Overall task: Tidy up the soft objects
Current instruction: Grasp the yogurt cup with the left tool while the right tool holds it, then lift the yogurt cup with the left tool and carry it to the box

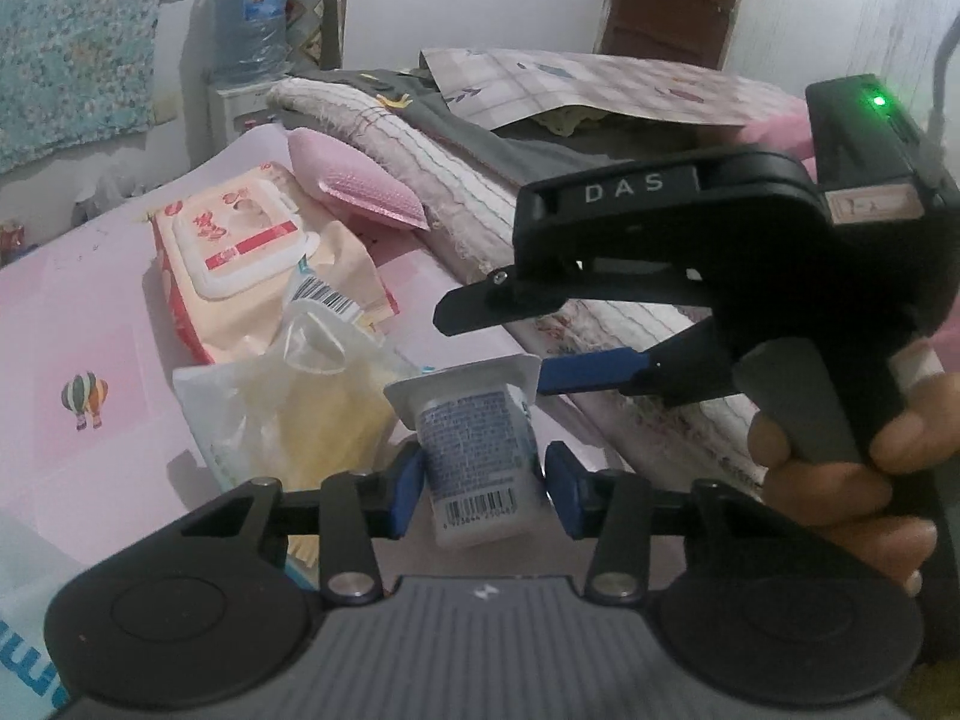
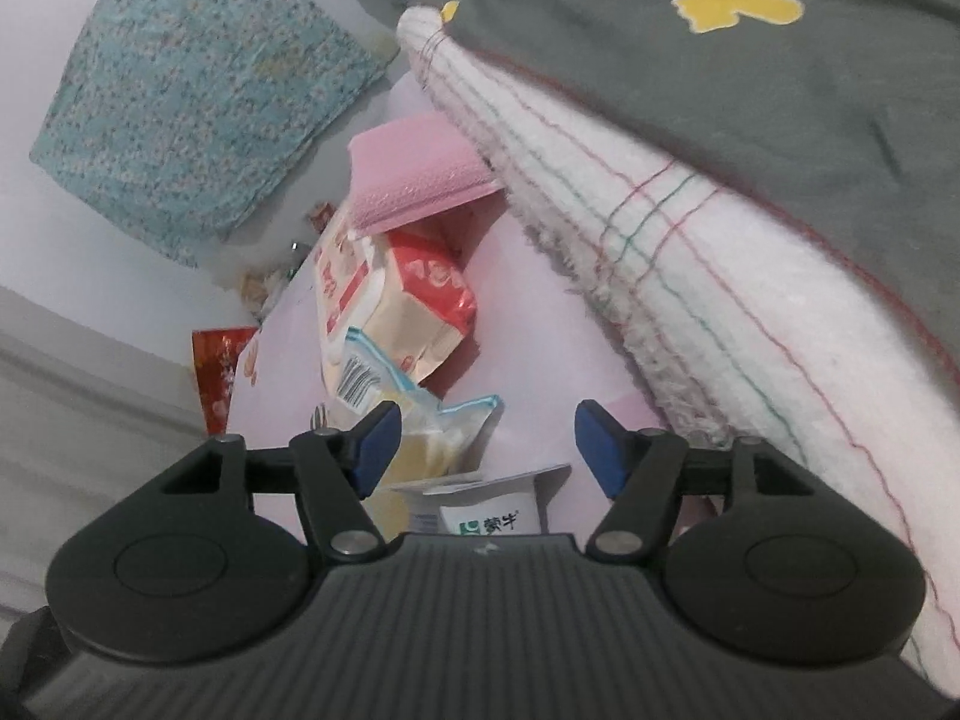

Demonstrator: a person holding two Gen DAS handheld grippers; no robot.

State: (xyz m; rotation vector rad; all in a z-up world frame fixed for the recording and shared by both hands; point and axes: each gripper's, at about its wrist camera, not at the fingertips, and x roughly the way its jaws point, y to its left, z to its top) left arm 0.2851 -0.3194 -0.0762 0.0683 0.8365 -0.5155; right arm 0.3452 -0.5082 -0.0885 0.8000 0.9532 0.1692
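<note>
Left gripper [image 1: 485, 489] holds yogurt cup [image 1: 474, 450] by its sides; thin plastic, light & squashy, squeeze gently; right gripper [image 2: 483, 447] wide, empty

Both wrist cameras look steeply down, close over the pink bed [image 1: 90, 324], sharing the yogurt cup [image 1: 474, 450], wet-wipes pack [image 1: 234, 252] and striped towel [image 2: 690, 276].

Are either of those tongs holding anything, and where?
Left tongs flank the yogurt cup at its sides; whether they grip cannot be told. Right tongs hold nothing.
</note>
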